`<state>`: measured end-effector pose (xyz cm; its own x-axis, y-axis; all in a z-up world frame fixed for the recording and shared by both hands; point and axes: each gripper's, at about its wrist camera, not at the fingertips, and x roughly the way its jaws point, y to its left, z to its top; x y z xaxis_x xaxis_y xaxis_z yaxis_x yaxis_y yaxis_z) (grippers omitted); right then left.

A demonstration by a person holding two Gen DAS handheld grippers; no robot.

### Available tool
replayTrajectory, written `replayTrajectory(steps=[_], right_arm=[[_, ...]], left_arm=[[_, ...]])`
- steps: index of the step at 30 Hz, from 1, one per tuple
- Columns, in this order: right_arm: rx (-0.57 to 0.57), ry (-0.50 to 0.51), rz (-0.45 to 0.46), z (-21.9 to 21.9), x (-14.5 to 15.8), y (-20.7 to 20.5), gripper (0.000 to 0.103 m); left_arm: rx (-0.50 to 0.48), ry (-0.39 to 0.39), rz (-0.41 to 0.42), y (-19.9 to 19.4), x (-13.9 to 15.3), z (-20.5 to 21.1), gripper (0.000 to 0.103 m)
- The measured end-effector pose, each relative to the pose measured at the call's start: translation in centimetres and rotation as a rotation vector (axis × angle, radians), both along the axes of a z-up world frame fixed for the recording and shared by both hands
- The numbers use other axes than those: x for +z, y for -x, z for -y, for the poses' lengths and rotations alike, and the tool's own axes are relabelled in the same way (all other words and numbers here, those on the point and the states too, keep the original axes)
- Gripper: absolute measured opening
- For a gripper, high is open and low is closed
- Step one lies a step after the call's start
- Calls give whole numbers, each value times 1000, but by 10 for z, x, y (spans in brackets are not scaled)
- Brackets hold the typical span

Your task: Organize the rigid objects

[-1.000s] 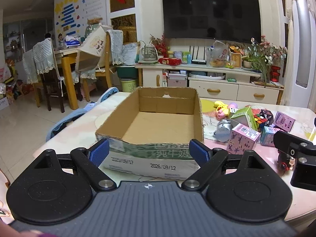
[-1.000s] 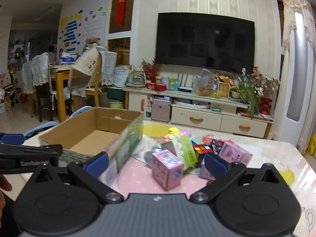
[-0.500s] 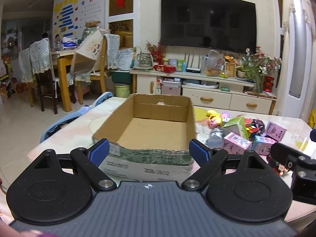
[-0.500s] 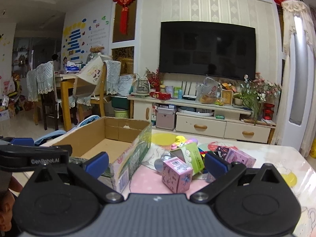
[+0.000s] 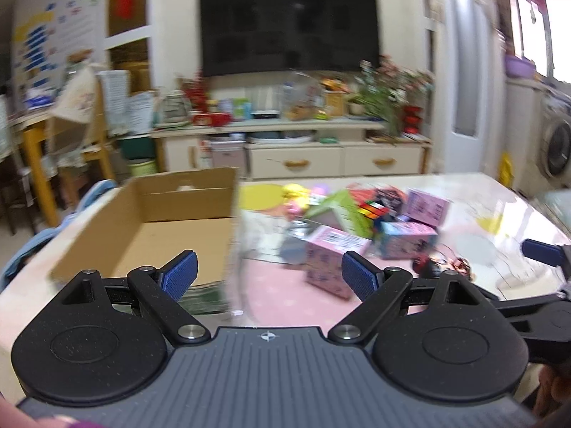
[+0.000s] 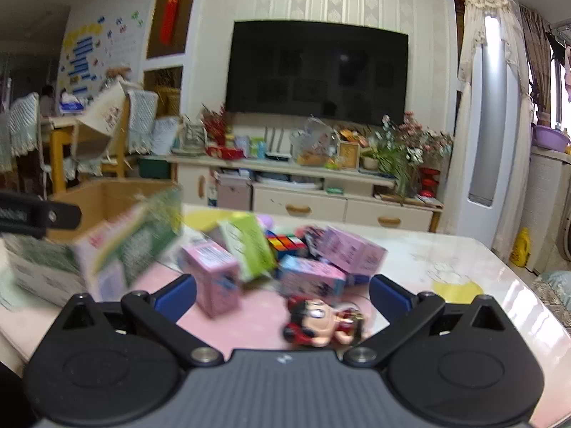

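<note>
Low centre, the right gripper (image 6: pixel 282 294) gapes empty over a doll figure (image 6: pixel 321 322); the left gripper (image 5: pixel 268 273) is likewise spread. Mid-frame, the pink carton (image 6: pixel 214 274) looks light and stiff: pinch its flat sides. The cardboard box (image 5: pixel 160 228) waits left.

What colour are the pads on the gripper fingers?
Blue, on black fingers. The right gripper's pads show most sharply in the right wrist view.

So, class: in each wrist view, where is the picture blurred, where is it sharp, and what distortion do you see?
Left wrist view: strong motion blur smears the cardboard box, toys and TV, while the left gripper stays sharp. Right wrist view: the box and pink carton are smeared, the TV clearer, the right gripper sharp. Fisheye bends both views' edges.
</note>
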<state>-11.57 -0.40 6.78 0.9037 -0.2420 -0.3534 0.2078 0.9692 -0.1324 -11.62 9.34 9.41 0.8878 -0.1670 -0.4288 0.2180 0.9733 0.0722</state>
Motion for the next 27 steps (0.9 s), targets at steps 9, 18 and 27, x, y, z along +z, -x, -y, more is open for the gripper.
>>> replayTrajectory(steps=[9, 18, 27], right_arm=[[-36, -213, -128, 58, -40, -27, 102], [14, -237, -182, 68, -54, -56, 102], [13, -251, -211, 77, -56, -77, 102]], left_arm=[[-131, -77, -31, -48, -34, 38, 103], [-190, -139, -58, -90, -68, 58, 103], [-274, -202, -54, -125, -84, 72, 103]])
